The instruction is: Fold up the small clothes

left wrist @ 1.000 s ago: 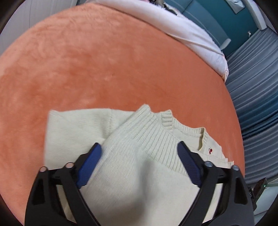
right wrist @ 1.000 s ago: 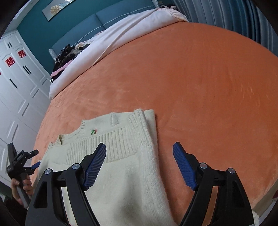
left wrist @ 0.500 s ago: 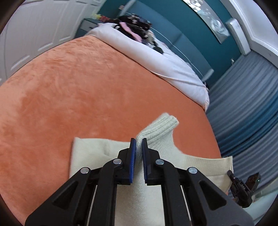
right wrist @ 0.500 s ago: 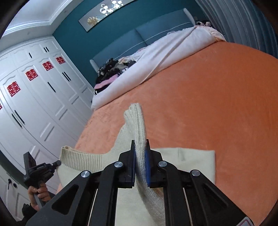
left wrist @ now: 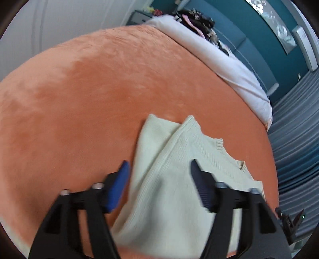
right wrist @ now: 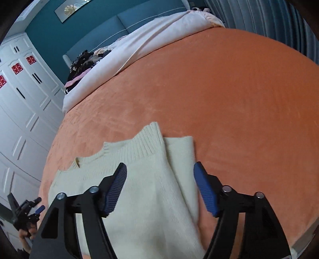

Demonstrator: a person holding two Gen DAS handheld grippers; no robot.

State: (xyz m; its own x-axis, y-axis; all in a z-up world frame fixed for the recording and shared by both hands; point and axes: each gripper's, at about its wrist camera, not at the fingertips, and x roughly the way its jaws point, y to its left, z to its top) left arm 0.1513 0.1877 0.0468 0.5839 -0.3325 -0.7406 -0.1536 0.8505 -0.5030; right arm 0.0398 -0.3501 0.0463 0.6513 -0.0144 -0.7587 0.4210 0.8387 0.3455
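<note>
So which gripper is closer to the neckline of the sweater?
Left, though only slightly. The neckline sits just beyond the left gripper's right-hand finger. From the right gripper it lies further off, past its left-hand finger. Both grippers hover open over the sweater.

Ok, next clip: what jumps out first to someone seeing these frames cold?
A cream sweater lies partly folded on the orange blanket, its ribbed hem near the collar. Both grippers hang open above it, the left gripper over its left edge and the right gripper over its right edge. Behind, a white duvet lies against a teal headboard.
</note>
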